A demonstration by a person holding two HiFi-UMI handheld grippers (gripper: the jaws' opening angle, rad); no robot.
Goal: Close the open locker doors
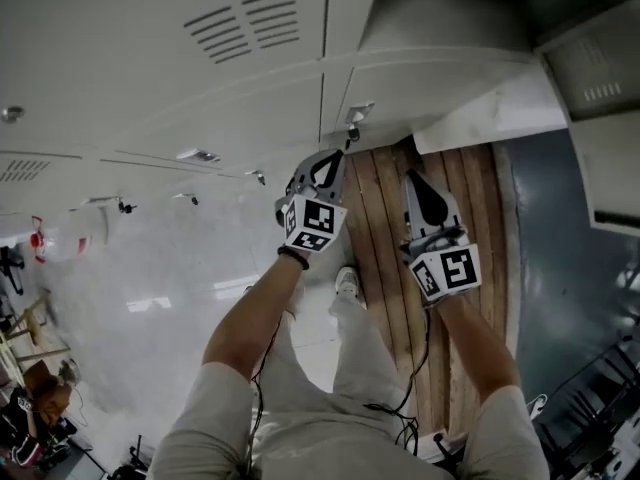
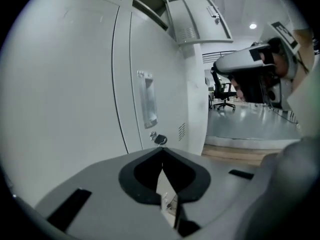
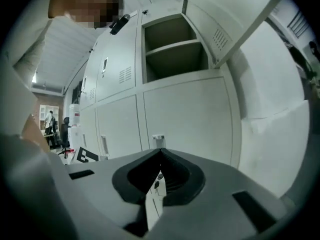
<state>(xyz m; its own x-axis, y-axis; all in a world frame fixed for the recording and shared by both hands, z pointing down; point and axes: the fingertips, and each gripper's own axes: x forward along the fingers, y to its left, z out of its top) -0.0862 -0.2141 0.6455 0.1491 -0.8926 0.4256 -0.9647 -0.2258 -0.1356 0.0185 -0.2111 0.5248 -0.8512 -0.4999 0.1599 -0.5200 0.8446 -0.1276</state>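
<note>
A bank of white lockers [image 1: 150, 58] fills the top of the head view. In the right gripper view, an upper locker compartment [image 3: 172, 51] stands open with its door [image 3: 227, 21] swung out to the right. That open door [image 2: 197, 14] also shows high up in the left gripper view. My left gripper [image 1: 345, 151] is shut and empty, and points at a closed lower door with a recessed handle [image 2: 148, 104] and a key [image 2: 160, 139]. My right gripper [image 1: 412, 176] is also shut and empty, and faces the closed lower door [image 3: 190, 119] under the open compartment.
A wooden plank strip [image 1: 455, 308] runs along the foot of the lockers, under my right arm. A glossy white floor [image 1: 150, 308] lies to the left. An office chair [image 2: 222, 91] stands far off in the room. The person's legs and a shoe [image 1: 346, 283] are below the grippers.
</note>
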